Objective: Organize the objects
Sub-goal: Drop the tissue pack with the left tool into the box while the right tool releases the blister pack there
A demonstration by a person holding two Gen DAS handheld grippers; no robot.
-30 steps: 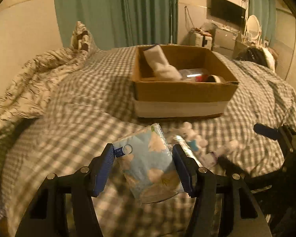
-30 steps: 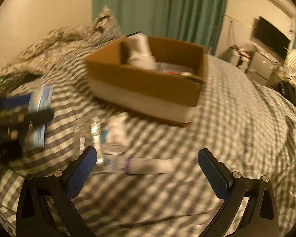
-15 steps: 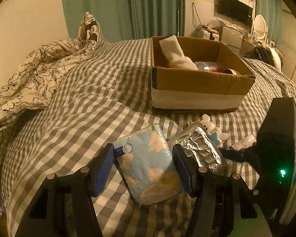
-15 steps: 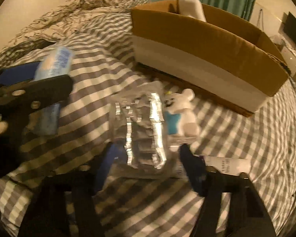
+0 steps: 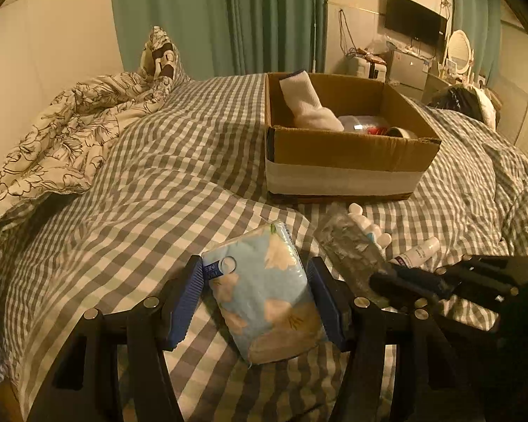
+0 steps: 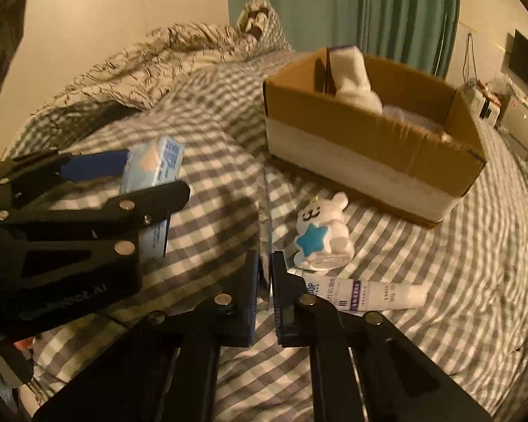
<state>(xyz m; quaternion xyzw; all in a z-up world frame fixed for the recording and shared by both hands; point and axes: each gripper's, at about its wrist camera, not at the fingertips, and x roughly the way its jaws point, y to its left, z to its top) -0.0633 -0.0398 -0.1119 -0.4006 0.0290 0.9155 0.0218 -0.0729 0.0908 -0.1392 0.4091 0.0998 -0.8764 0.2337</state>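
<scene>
Left view: your left tool [image 5: 255, 295] clamps the tissue pack [image 5: 264, 292], short of the cardboard box [image 5: 345, 154]; loosen and it drops.

Right view: your right tool [image 6: 264, 281], just closed, pinches the foil blister sheet [image 6: 266, 207] edge-on before the box [image 6: 362, 161]; it may slip.

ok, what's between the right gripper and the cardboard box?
Right wrist view: a white bear toy lies on the checked bedding between the right gripper, just closed on a foil blister pack, and the cardboard box.
</scene>
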